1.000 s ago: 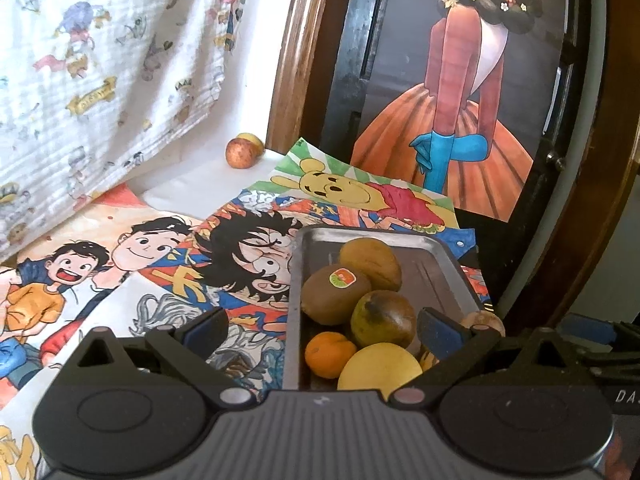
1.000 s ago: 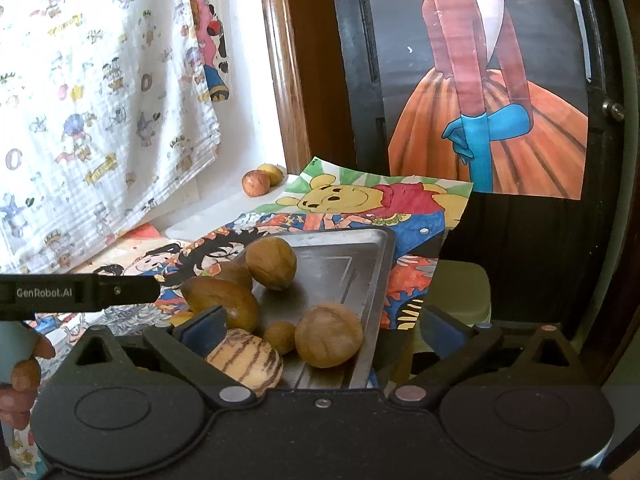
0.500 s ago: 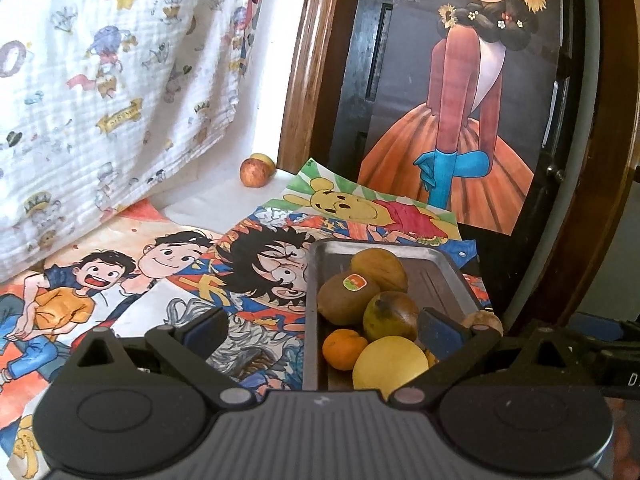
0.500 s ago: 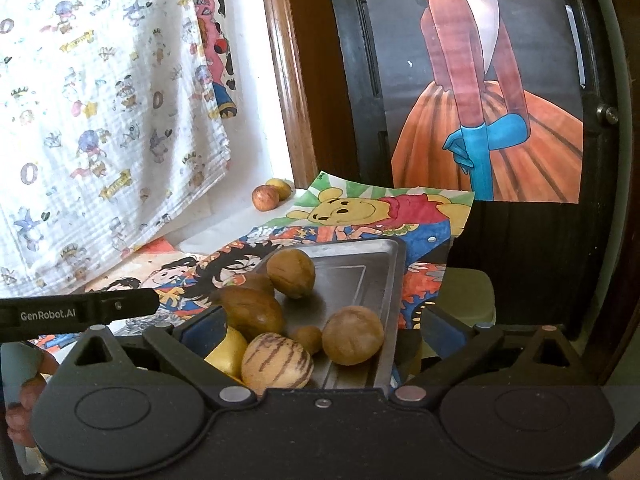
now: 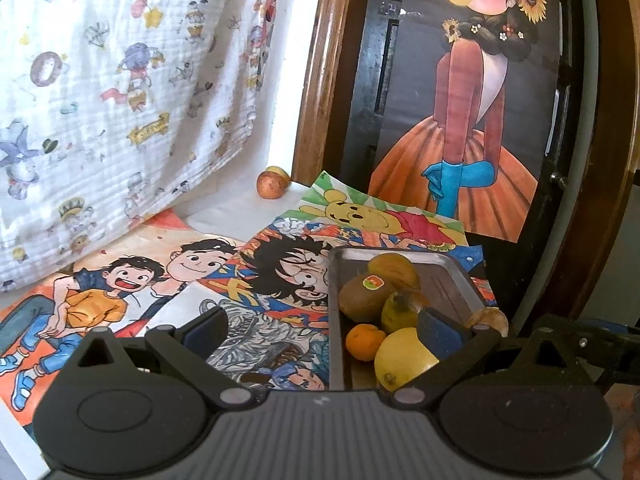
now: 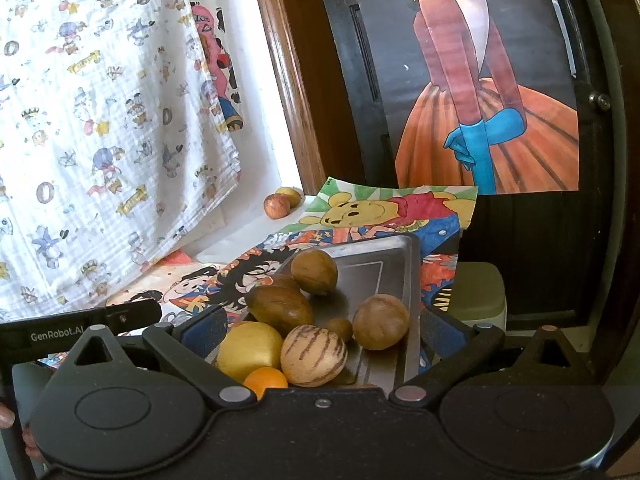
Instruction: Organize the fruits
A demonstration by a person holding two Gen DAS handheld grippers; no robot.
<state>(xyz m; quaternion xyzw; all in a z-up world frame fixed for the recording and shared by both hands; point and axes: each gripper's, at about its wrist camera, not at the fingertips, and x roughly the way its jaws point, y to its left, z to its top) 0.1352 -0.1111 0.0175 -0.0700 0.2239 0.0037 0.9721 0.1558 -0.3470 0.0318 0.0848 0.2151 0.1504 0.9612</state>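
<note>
Both sets of tongs hang spread and empty above a table (image 5: 240, 216) covered in cartoon posters. The left tongs (image 5: 322, 326) and right tongs (image 6: 320, 326) face a metal tray (image 6: 372, 276) heaped with fruit: a stickered kiwi (image 5: 362, 294), a lemon (image 6: 250, 348), a small orange (image 5: 364, 342) and a striped melon (image 6: 314, 354). Two more fruits (image 5: 273, 183) sit well apart, near a patterned cloth (image 5: 120, 80).
</note>
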